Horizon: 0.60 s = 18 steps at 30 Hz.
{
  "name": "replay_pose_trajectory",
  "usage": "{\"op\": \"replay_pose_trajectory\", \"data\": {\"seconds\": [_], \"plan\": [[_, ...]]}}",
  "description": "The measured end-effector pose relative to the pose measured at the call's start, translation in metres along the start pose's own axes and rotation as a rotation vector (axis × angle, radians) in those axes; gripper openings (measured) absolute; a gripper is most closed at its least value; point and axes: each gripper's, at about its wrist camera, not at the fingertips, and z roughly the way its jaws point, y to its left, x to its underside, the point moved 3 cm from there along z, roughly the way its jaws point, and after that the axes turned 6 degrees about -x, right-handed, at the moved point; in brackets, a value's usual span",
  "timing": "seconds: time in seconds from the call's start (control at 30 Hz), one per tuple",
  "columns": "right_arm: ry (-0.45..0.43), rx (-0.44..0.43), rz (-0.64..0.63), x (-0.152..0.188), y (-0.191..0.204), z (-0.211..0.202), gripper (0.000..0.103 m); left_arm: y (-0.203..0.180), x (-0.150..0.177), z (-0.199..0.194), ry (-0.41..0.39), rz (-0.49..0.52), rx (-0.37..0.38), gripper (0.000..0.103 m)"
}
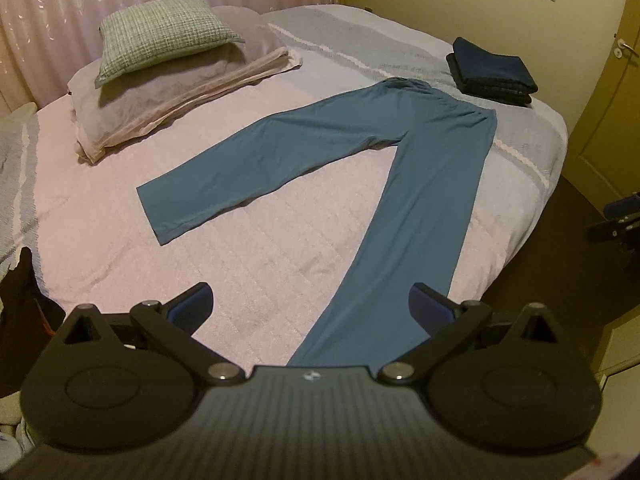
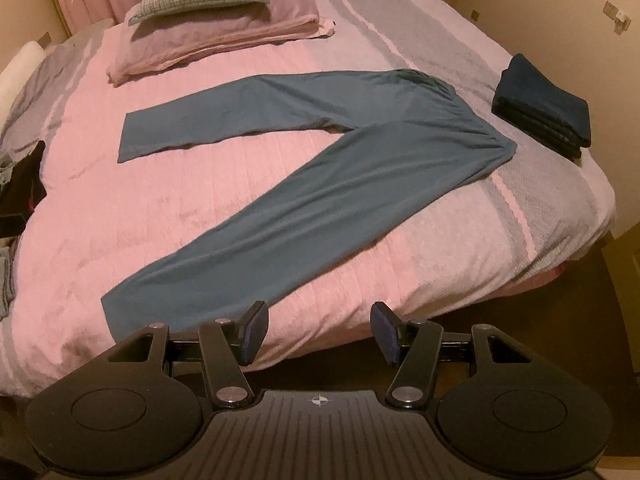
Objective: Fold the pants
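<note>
A pair of teal-blue soft fabric pants (image 1: 404,168) lies flat and unfolded on the pink quilted bedspread of the bed (image 1: 120,240), legs spread in a V with the waistband at the far right. One leg runs toward the near edge, the other toward the left. The left tool (image 1: 310,306) hovers over the hem of the near leg, jaws spread wide and gripping nothing. The right tool (image 2: 316,330) hangs at the bed's near edge, just right of that same hem, also released and empty. A stack of folded dark navy garments (image 2: 544,106) sits just beyond the waistband at the far right. At the far left, a green checked cushion (image 1: 164,34) rests on a mauve pillow (image 1: 160,96).
</note>
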Motion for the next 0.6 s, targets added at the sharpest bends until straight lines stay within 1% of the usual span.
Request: {"op": "replay_pose_trajectory", "data": {"seconds": [0.17,0.4,0.6], "plan": [[0.009,-0.004,-0.008,0.005,-0.001,0.000,0.054,-0.006,0.003,-0.001,0.001,0.014,0.011,0.102],[0.032,-0.025,-0.020,0.014,0.012,0.004,0.054,-0.013,0.013,0.000,0.023,0.019,0.029,0.102],[0.037,-0.029,-0.030,0.017,0.020,0.008,0.054,-0.011,0.020,0.000,0.033,0.006,0.028,0.102]]}}
